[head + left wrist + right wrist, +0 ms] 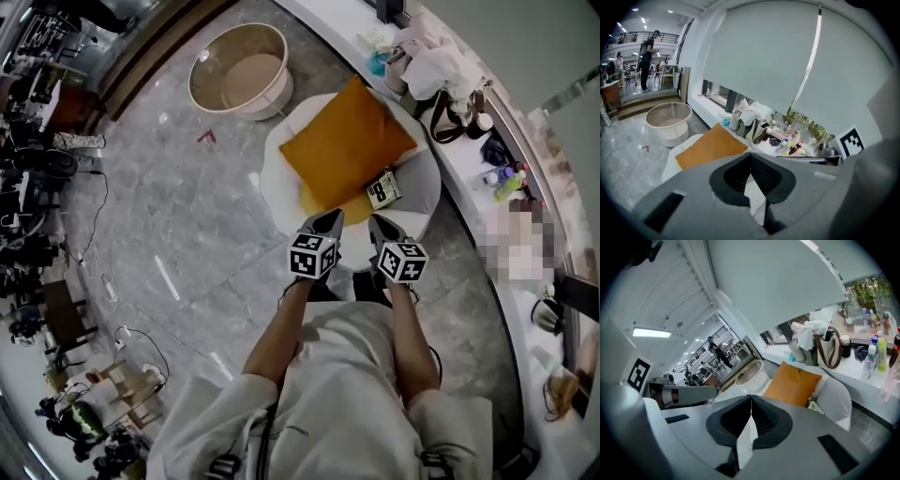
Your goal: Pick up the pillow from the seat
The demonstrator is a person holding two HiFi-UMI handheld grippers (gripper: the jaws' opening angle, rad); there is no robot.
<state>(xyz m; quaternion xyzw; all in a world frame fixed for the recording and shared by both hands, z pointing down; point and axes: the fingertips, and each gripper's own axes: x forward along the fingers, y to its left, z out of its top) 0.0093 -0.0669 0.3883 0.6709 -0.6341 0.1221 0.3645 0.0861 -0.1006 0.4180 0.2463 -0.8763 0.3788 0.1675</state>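
Note:
An orange pillow (pixel 345 141) leans on the back of a white round seat (pixel 424 184); it also shows in the left gripper view (pixel 711 146) and the right gripper view (pixel 792 382). My left gripper (pixel 331 221) hovers at the seat's near edge, just short of the pillow, jaws together with nothing between them. My right gripper (pixel 379 225) is beside it, shut and empty as well. A small patterned black-and-white object (pixel 383 189) lies on the seat by the pillow's lower right corner.
A round beige tub (pixel 239 70) stands on the marble floor behind the seat. A white ledge (pixel 469 178) to the right holds bags (pixel 448 84), bottles (pixel 506 183) and cloths. Cables and equipment crowd the left edge (pixel 37 169). People stand far off (pixel 647 58).

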